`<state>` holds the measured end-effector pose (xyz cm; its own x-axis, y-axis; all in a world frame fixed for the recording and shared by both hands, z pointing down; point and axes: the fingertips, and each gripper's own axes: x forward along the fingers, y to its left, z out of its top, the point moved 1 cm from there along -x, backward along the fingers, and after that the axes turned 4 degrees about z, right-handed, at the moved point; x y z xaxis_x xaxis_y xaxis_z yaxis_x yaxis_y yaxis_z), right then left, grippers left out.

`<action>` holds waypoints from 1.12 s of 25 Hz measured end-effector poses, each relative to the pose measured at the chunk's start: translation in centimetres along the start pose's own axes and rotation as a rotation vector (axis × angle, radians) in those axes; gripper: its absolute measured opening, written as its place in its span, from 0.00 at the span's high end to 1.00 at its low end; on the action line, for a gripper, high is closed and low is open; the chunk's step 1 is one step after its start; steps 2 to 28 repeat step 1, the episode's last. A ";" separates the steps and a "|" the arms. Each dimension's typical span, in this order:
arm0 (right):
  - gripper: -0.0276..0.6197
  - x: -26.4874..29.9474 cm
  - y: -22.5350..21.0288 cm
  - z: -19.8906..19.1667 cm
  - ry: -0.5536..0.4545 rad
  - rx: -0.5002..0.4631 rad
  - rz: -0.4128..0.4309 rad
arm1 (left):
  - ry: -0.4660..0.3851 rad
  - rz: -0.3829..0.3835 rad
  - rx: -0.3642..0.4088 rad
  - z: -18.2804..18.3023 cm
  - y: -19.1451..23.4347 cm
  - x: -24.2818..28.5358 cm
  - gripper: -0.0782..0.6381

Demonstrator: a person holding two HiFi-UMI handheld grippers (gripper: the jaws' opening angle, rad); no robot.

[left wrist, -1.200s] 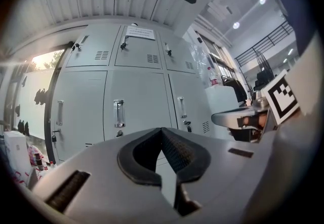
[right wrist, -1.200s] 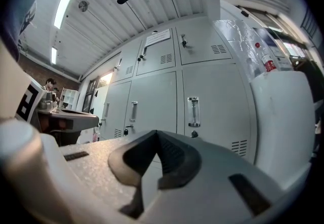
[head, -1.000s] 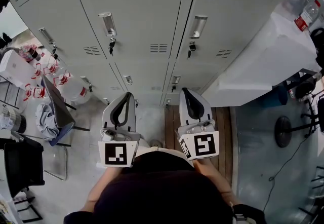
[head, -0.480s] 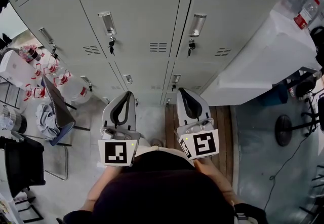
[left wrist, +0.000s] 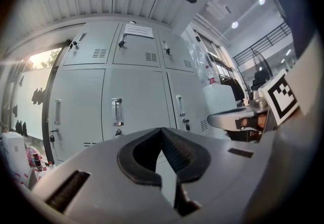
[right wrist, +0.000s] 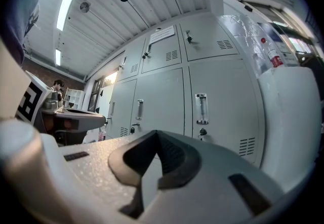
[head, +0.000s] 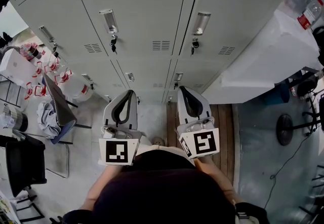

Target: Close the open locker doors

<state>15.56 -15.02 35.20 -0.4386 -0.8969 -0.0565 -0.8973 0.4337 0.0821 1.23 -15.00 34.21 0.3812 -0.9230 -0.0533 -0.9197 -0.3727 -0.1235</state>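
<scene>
A bank of pale grey lockers [head: 147, 10] fills the head view; every door I can see lies flush. The two nearest doors carry metal handles [head: 110, 20] [head: 201, 23] with keys hanging below them. My left gripper [head: 130, 92] and right gripper [head: 182, 88] are held side by side, level, pointing at the lockers and a little short of them. Both are shut with nothing between the pads. In the left gripper view the left gripper [left wrist: 162, 129] faces a handled door [left wrist: 117, 111]. The right gripper [right wrist: 156, 134] faces another door's handle [right wrist: 201, 109].
A large white-covered object [head: 263, 61] stands against the lockers on the right. A chair with clothes [head: 53, 111] and red-labelled bottles [head: 48, 71] crowd the left. A wooden board [head: 223, 137] lies underfoot, and a black round stand base [head: 283, 129] sits further right.
Only the head view has shifted slightly. Both grippers stay in place and shut.
</scene>
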 end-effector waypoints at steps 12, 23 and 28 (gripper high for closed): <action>0.96 0.2 0.0 0.0 -0.001 0.001 0.000 | 0.000 0.001 -0.001 0.0 0.1 0.1 0.89; 0.96 0.2 0.0 0.0 -0.001 0.001 0.000 | 0.000 0.001 -0.001 0.0 0.1 0.1 0.89; 0.96 0.2 0.0 0.0 -0.001 0.001 0.000 | 0.000 0.001 -0.001 0.0 0.1 0.1 0.89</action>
